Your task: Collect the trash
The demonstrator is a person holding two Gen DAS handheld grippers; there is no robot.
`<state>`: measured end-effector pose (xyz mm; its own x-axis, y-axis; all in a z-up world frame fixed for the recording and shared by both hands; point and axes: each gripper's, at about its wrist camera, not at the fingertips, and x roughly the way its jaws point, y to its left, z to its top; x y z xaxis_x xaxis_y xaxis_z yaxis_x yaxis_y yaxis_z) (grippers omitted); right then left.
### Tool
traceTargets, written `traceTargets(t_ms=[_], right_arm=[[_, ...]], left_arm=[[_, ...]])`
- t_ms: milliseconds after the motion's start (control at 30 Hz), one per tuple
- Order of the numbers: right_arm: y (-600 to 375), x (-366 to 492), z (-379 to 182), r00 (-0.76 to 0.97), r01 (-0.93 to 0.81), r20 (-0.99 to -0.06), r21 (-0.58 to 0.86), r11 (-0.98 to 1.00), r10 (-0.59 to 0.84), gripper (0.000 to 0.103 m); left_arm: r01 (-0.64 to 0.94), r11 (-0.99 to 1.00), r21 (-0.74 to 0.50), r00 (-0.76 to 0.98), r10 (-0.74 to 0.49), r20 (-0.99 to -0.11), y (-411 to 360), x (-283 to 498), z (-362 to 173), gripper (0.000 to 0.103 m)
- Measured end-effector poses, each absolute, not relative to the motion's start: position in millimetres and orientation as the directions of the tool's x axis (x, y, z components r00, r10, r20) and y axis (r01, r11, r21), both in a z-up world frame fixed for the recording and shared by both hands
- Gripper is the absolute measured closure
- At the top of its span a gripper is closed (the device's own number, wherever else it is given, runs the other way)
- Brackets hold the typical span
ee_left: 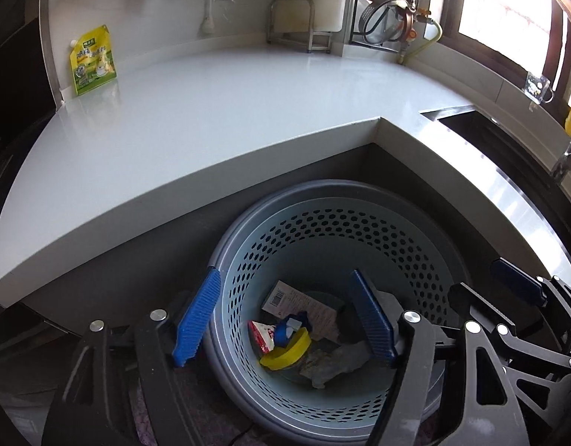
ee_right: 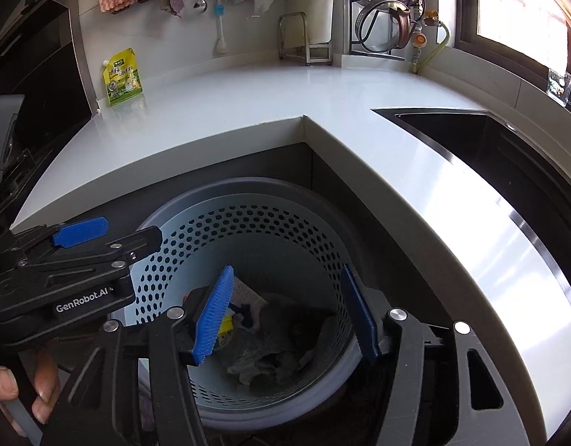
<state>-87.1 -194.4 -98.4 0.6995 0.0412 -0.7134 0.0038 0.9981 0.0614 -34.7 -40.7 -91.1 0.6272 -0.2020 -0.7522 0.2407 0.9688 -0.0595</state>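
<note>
**A:** Where does the trash stand now?

**B:** Nearly all of it lies at the bottom of the perforated bin (ee_left: 322,245), which sits on the floor in the inner corner below the tabletop (ee_left: 218,111). I can pick out a printed paper packet (ee_left: 300,303), a red-and-white wrapper (ee_left: 261,336), a yellow cap (ee_left: 285,353) and a crumpled grey rag (ee_right: 270,353).

**A:** And the tools?

**B:** Both hang over the bin's mouth. The left tool (ee_left: 285,319) has its jaws spread wide with nothing between them; the right tool (ee_right: 289,312) is the same, parted and empty.

**A:** Anything left to collect?

**B:** On the tabletop I see only a yellow-green pouch (ee_left: 93,61) leaning against the back wall, well apart from both tools. Whether it counts as trash I cannot say; it may be a full refill.

**A:** If it had to be taken, how would it handle?

**B:** I judge it soft and light, with a glossy film that could slip. Its faces would buckle under a pinch, so the stiffer sealed top edge near the spout is the better hold, with the pads (ee_left: 196,319) closing across the flat of it.

**A:** And the things in the bin?

**B:** Light and limp, apart from the cap, which looks rigid. Nothing fragile, as far as this view lets me tell.
</note>
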Motion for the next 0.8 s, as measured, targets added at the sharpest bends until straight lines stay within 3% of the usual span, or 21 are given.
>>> traceTargets(t_ms=[667, 800], right_arm=[[-198.3, -89.6, -101.4, 0.697, 0.023, -0.717, 0.066, 0.998, 0.032, 0.045], [-199.0, -89.2, -102.5, 0.695, 0.025, -0.718, 0.066, 0.997, 0.03, 0.044]], left_arm=[[0.233, 0.972, -0.04, 0.63, -0.182, -0.755, -44.0, -34.5, -91.2, 0.032], [0.227, 0.973, -0.038, 0.633, -0.177, -0.753, -42.7, -35.3, -91.4, 0.026]])
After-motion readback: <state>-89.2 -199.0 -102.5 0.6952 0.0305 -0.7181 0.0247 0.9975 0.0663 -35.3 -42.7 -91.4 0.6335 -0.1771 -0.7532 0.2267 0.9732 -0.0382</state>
